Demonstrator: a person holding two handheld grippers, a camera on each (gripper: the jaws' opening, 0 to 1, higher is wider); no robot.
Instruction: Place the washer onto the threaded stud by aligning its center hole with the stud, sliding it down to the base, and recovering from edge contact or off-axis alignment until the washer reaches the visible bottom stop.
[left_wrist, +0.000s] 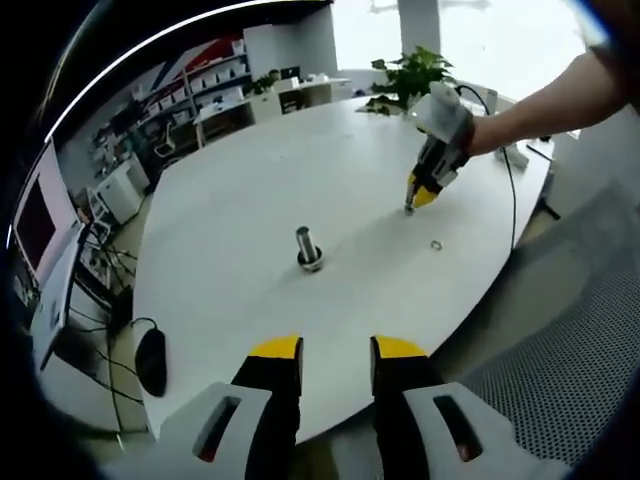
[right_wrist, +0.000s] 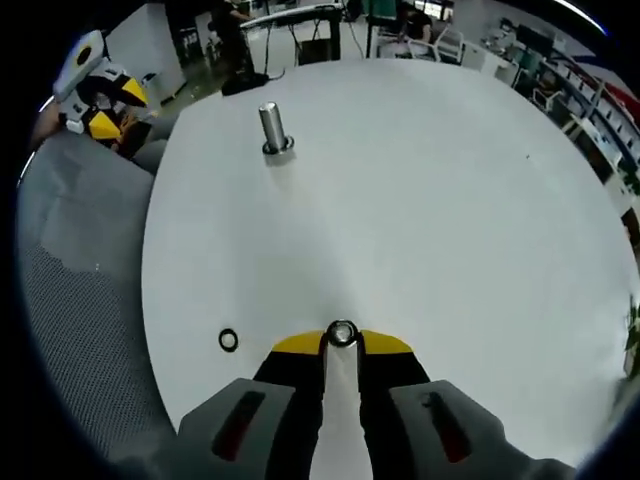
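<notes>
A steel threaded stud (left_wrist: 306, 246) stands upright on the white round table (left_wrist: 240, 200), with a washer around its base. In the right gripper view the stud (right_wrist: 273, 128) is far ahead to the upper left. My right gripper (right_wrist: 342, 337) is shut on a small metal washer (right_wrist: 342, 333), held at its yellow tips just above the table. The left gripper view shows that right gripper (left_wrist: 412, 204) pointing down at the table beyond the stud. A second washer (left_wrist: 437, 244) lies flat on the table, also seen as a dark ring (right_wrist: 228, 340). My left gripper (left_wrist: 336, 352) is open at the table's near edge.
A potted plant (left_wrist: 408, 78) stands at the table's far edge. A cable (left_wrist: 508, 190) runs across the table beside the person's arm (left_wrist: 540, 105). A black mouse (left_wrist: 151, 360) and monitor (left_wrist: 38, 215) sit lower left. Grey carpet (right_wrist: 80, 290) borders the table.
</notes>
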